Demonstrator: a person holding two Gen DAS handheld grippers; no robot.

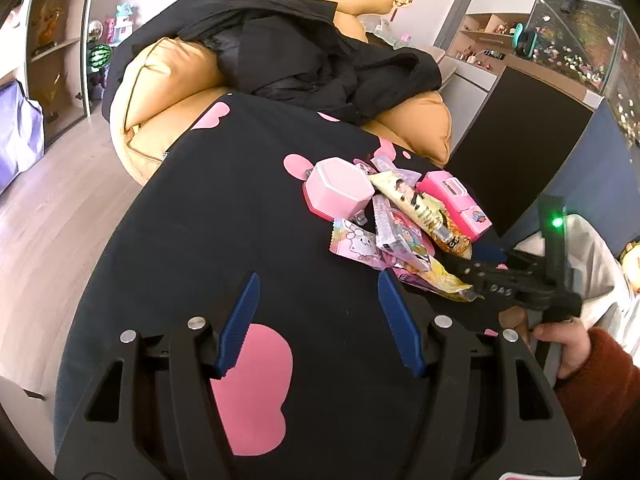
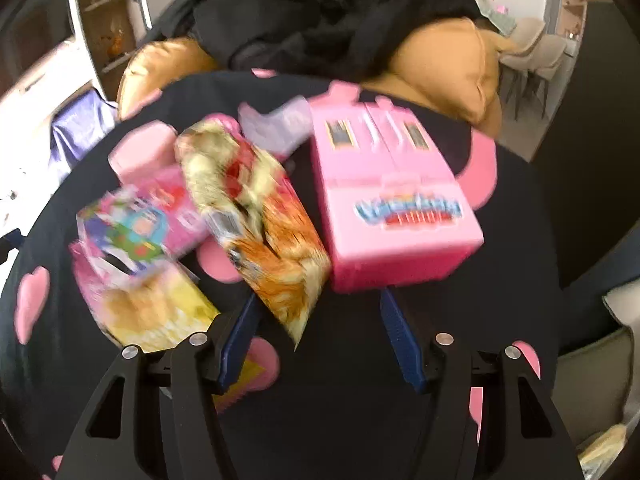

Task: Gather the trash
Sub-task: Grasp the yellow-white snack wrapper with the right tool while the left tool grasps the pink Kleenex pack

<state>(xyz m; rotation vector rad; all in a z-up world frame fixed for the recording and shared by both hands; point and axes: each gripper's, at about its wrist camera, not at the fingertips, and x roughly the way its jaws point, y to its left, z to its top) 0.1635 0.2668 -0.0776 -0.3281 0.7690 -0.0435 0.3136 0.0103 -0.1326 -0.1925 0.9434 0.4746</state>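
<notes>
A heap of snack wrappers lies on a black cloth with pink hearts (image 1: 224,216): an orange and cream wrapper (image 1: 424,208) (image 2: 276,248), a yellow one (image 1: 440,280) (image 2: 160,312) and a cartoon-printed one (image 1: 400,240) (image 2: 128,232). A pink hexagonal box (image 1: 340,190) and a pink rectangular box (image 2: 392,200) flank the heap. My left gripper (image 1: 318,280) is open over bare cloth, left of the heap. My right gripper (image 2: 318,300) (image 1: 476,276) is open at the heap. The orange wrapper's near end lies between its fingers, and the pads stand apart from it. The right wrist view is blurred.
Behind the cloth an orange armchair (image 1: 160,80) carries a black jacket (image 1: 304,52). A white bag (image 1: 592,264) sits at the right, beside a person's hand (image 1: 568,344) on the right gripper's handle. A dark panel (image 1: 520,152) stands at the far right, wooden floor (image 1: 52,208) at the left.
</notes>
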